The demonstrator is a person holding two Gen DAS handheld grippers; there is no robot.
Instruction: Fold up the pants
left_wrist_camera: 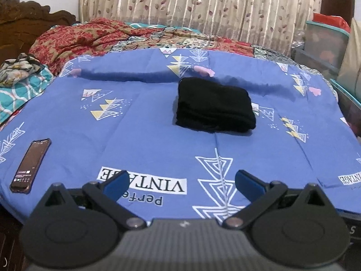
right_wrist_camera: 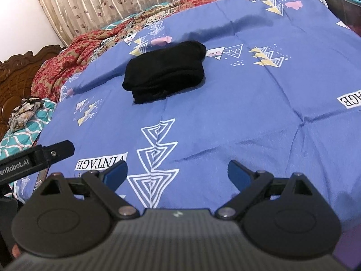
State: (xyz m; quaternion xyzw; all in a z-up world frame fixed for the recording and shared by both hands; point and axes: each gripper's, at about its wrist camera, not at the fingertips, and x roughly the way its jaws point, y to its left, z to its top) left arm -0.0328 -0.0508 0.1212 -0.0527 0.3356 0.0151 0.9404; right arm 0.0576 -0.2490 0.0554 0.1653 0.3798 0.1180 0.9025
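Dim indoor light, soft blur, perhaps compression

My view takes in a bedroom: a blue bedsheet printed with white and yellow triangles covers the bed before me. Behind it, a beige curtain with a leaf pattern hangs in pleats beside a white wall. A carved dark wooden headboard stands at the left, with a red floral quilt bunched near it and a teal patterned cloth below. Clear storage bins with teal lids are stacked at the right. The light is soft and even.
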